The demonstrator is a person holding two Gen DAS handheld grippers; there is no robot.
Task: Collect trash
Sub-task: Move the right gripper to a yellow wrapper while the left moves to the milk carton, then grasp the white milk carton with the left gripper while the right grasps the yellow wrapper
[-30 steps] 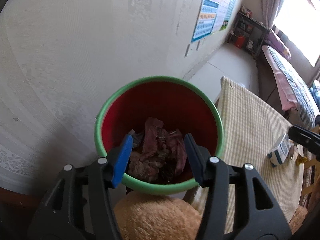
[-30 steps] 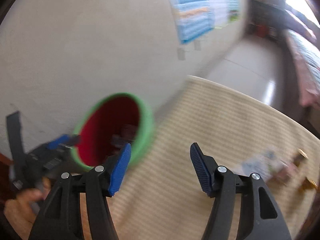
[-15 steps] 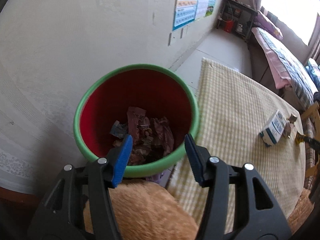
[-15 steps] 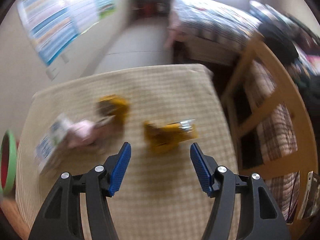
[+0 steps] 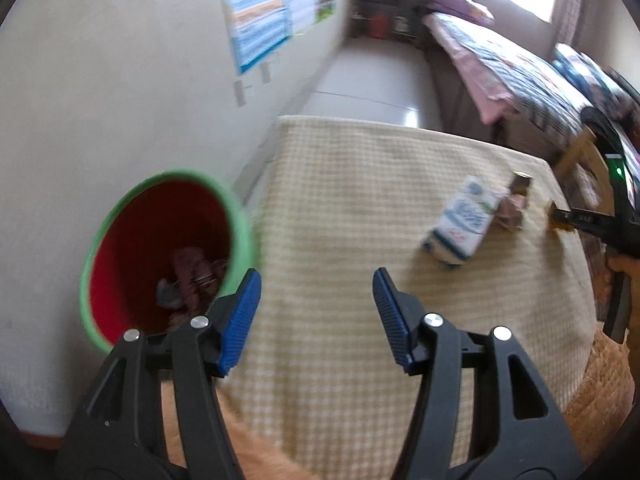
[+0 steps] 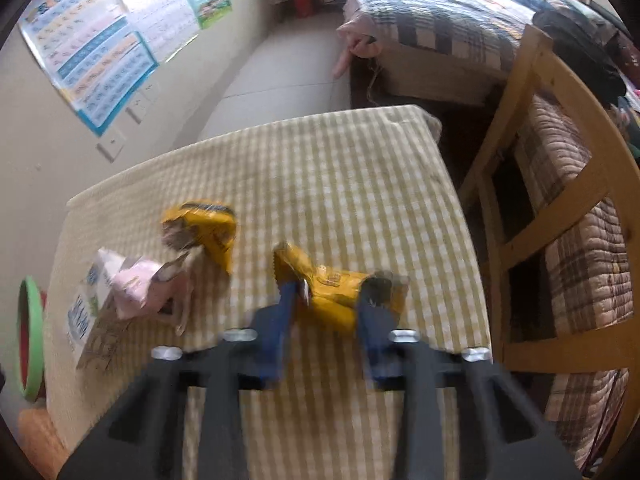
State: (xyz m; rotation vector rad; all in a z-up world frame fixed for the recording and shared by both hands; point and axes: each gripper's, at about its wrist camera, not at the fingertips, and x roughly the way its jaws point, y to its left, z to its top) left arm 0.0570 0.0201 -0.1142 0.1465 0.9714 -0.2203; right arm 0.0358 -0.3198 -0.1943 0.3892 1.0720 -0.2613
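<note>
Desk [image 6: 340, 168] with checked cloth as landmark. Left gripper [image 5: 316, 316]: released, jaws spread wide above the desk's near edge, holding nothing. Red bin with green rim [image 5: 160, 256], beside the desk's wall-side edge, contains crumpled trash. Right gripper [image 6: 324, 320]: blurred, its blue fingers [image 6: 282, 320] flanking a yellow wrapper [image 6: 332, 292] on the desk; whether it is clenched cannot be told. On the desk nearer the bin: second yellow wrapper [image 6: 204, 228], pink wrapper [image 6: 138, 290], milk carton [image 5: 460, 222].
</note>
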